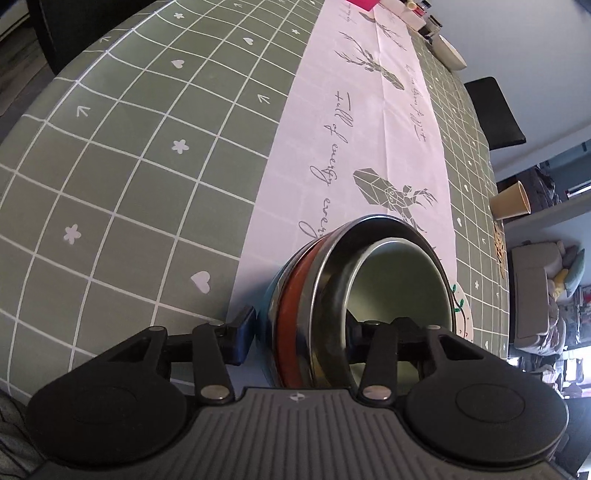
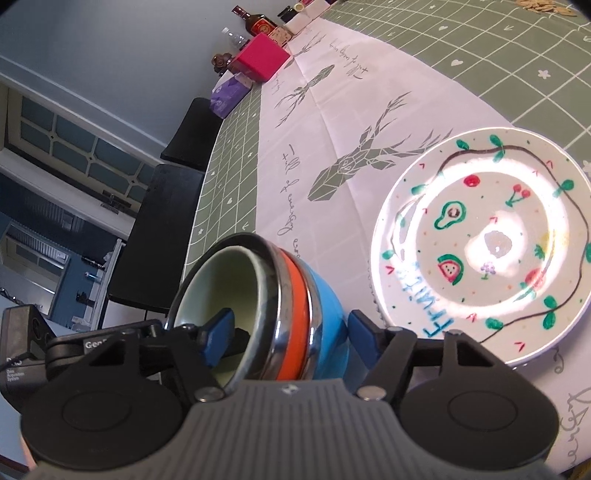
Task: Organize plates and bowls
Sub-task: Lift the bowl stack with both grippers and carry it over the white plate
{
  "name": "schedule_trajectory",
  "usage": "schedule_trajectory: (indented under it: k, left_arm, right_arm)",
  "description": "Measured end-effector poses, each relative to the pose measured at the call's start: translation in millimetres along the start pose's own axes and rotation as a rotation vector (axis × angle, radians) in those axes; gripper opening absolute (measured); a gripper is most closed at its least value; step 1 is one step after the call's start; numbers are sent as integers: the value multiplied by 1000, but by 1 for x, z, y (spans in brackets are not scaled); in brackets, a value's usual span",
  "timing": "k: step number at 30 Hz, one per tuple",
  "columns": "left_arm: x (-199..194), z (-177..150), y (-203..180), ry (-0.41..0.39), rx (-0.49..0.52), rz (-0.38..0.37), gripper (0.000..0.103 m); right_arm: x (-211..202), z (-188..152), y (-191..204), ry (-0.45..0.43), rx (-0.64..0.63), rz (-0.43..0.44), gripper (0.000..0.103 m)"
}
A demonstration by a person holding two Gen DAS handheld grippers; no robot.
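Observation:
A nested stack of bowls (image 1: 295, 314), blue outside, then orange, steel and pale green inside, leans on the white table runner (image 1: 369, 129) with its mouth turned sideways. My left gripper (image 1: 301, 321) straddles the stack's wall, one finger inside the green bowl. Its outer blue pad (image 1: 243, 332) stands a small gap off the blue bowl. From the opposite side my right gripper (image 2: 291, 325) straddles the same stack (image 2: 314, 295), inner pad (image 2: 219, 332) clear of the green wall, outer pad (image 2: 364, 332) close against the blue bowl. A fruit-painted plate (image 2: 480, 240) lies flat beside the stack.
A green checked cloth (image 1: 129, 166) covers the table. A paper cup (image 1: 511, 203) stands near its edge and a white bowl (image 1: 448, 51) at the far end. A pink box (image 2: 260, 59), bottles (image 2: 258, 22) and a purple pack (image 2: 229, 90) crowd that end. Black chairs (image 2: 155, 229) line the side.

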State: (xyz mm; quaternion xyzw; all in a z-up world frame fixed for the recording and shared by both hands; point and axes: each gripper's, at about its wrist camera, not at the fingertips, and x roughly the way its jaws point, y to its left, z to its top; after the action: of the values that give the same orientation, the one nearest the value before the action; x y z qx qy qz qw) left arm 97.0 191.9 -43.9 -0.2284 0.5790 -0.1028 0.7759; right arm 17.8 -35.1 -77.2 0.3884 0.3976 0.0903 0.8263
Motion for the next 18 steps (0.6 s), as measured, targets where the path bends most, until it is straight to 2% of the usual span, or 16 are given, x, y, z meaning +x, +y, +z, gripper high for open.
schedule_trajectory:
  k: [8, 11, 18]
  left_arm:
    - [-4, -3, -17, -26, 58, 73, 50]
    - [-4, -1, -19, -2, 54, 81, 51]
    - [-10, -4, -46, -52, 138, 93, 50]
  right_arm:
    - [-1, 2, 1, 2, 26, -14, 60]
    - [-2, 3, 2, 2, 29, -11, 60]
    - [-13, 6, -1, -39, 21, -10, 60]
